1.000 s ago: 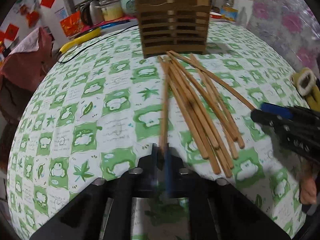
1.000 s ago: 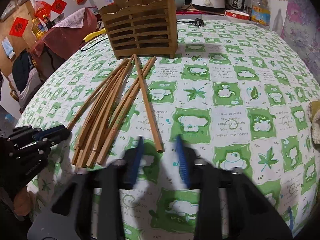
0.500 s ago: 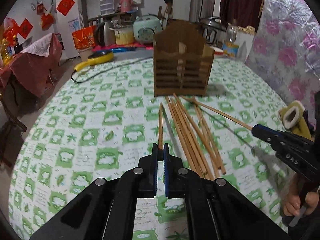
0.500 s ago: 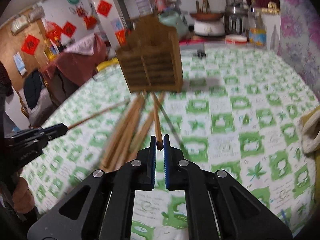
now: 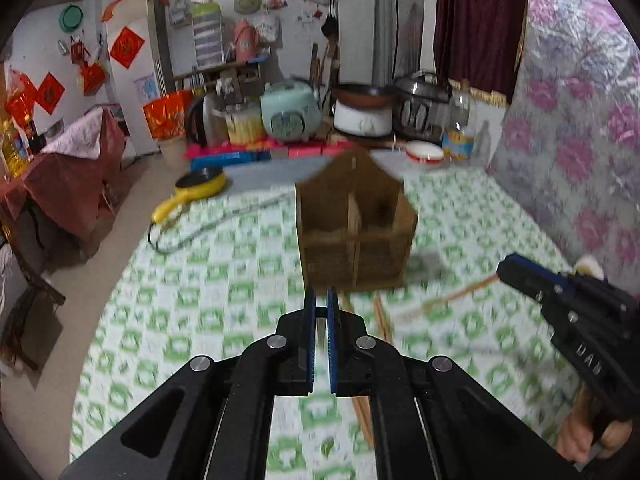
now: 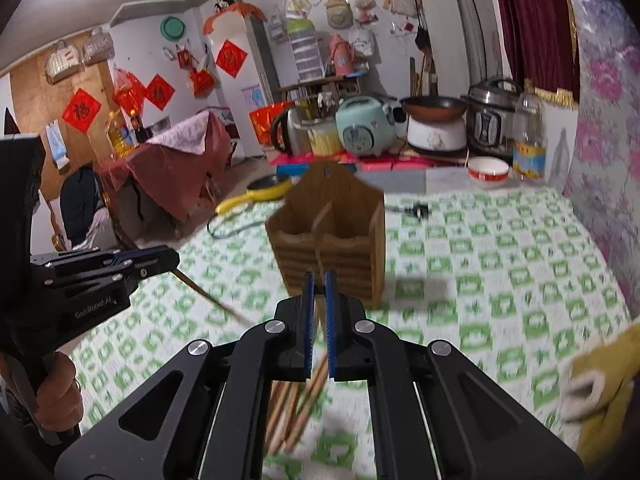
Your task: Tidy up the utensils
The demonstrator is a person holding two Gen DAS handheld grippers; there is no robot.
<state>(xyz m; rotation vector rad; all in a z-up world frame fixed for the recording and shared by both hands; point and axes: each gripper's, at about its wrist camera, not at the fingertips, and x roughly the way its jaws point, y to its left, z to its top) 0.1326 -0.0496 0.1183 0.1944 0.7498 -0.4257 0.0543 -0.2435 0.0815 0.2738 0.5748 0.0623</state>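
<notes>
A slatted wooden utensil holder [image 5: 354, 224] stands on the green-checked tablecloth; it also shows in the right wrist view [image 6: 330, 236]. My left gripper [image 5: 321, 300] is shut on a chopstick [image 6: 212, 298], which slants down from its jaws in the right wrist view. My right gripper [image 6: 317, 280] is shut on another chopstick [image 5: 452, 298], seen sticking out of it in the left wrist view. Both are lifted above the table, in front of the holder. Several loose chopsticks [image 6: 298, 408] lie on the cloth below; they also show in the left wrist view [image 5: 380, 320].
A yellow pan [image 5: 192, 192] and a black cable [image 5: 208, 228] lie at the far left of the table. A bowl [image 6: 488, 170], a bottle [image 6: 528, 140] and cookers stand behind. A yellow mitt [image 6: 600, 392] lies at the right. A floral curtain [image 5: 580, 120] hangs on the right.
Both grippers have closed on one chopstick each and risen from the table, tilting up toward the holder. The pile stays on the cloth.
</notes>
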